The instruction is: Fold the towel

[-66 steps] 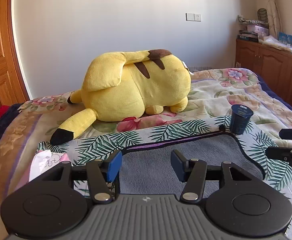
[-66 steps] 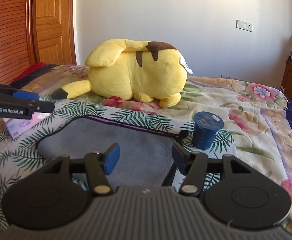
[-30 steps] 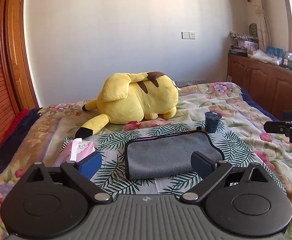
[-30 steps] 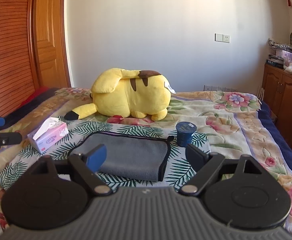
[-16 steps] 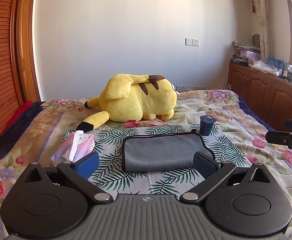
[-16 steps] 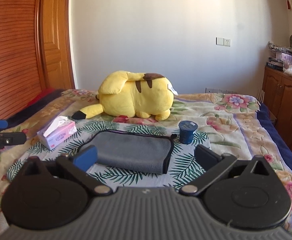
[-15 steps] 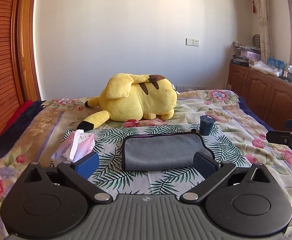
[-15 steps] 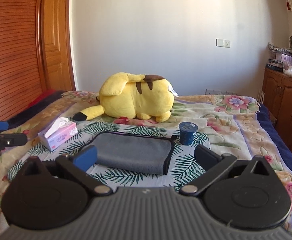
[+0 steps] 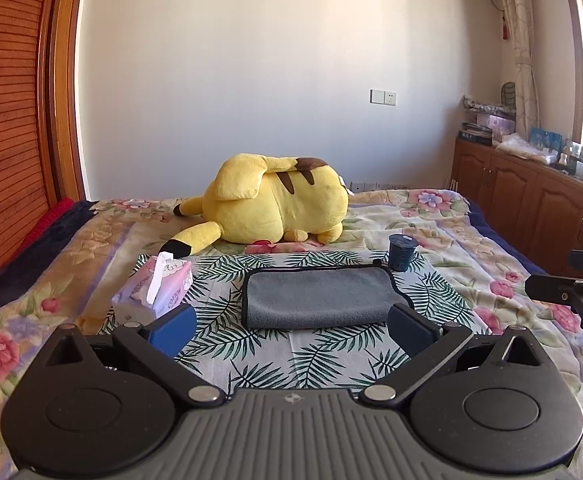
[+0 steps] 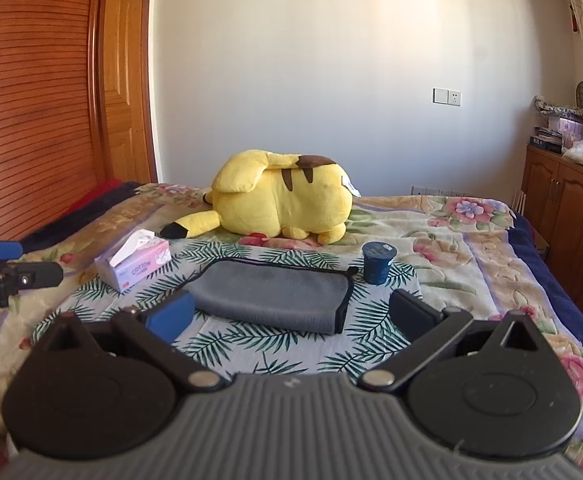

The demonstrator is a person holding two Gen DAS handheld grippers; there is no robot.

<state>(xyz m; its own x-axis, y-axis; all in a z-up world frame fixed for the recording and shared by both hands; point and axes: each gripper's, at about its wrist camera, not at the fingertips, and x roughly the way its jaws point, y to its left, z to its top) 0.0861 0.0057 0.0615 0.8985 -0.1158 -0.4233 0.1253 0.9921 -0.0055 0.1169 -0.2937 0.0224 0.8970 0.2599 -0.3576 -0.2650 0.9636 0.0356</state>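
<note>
At the far left of the bed [image 9: 443, 224] lies a pink tissue box [image 9: 156, 289] on the palm-leaf cloth [image 9: 331, 354], a little apart from the towel. The left gripper [image 9: 291, 326] hangs above the near edge of this cloth, its jaws spread wide and holding nothing. In the middle lies the grey towel [image 9: 315, 296], flat on the cloth in front of both grippers; it looks like a compact rectangle with a dark border, and on its right end (best seen from the right wrist) two layers show one over the other, so I judge it is already folded at least once. Behind it rests a yellow plush [image 9: 275, 200], well apart from the towel. Just beside the towel's far right corner stands a small dark blue cup [image 9: 402, 253], upright. The right gripper [image 10: 291, 316] also hovers short of the towel, jaws spread wide, empty. Neither gripper touches the cloth or the towel. In my judgement the folding is finished, or nearly; what may be left is one more fold or only smoothing, and the pictures cannot tell which.
</note>
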